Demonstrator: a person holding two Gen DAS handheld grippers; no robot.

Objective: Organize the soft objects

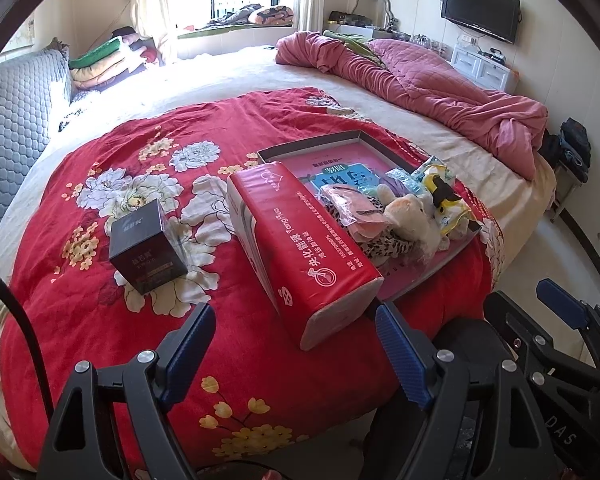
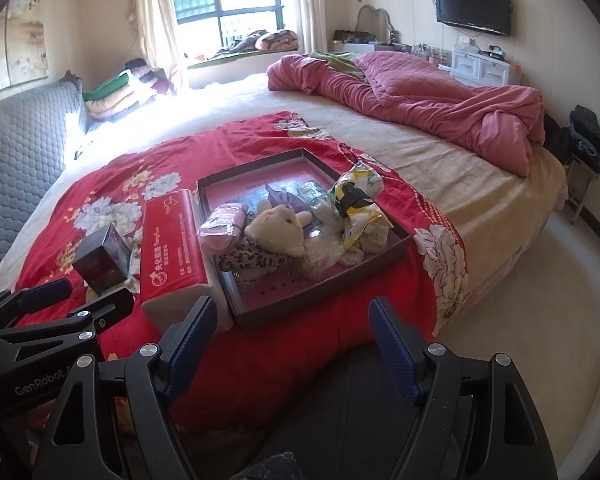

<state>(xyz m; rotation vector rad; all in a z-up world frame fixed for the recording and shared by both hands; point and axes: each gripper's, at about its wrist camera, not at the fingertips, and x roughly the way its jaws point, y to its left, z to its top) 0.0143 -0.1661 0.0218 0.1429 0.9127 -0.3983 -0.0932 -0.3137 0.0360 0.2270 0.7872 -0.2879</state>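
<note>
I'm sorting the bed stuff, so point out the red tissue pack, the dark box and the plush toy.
red tissue pack (image 1: 300,236), left wrist view, top face.
dark box (image 1: 146,246), left wrist view, front face.
plush toy (image 2: 278,230), right wrist view, head.

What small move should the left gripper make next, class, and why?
Probably ease forward to straddle the near end of the red tissue pack. The left gripper is open and empty just short of it, and the pack lies outside the tray that holds the other soft items.

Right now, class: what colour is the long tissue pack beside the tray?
Red tissue pack, with white print; clearest in the left wrist view.
</note>
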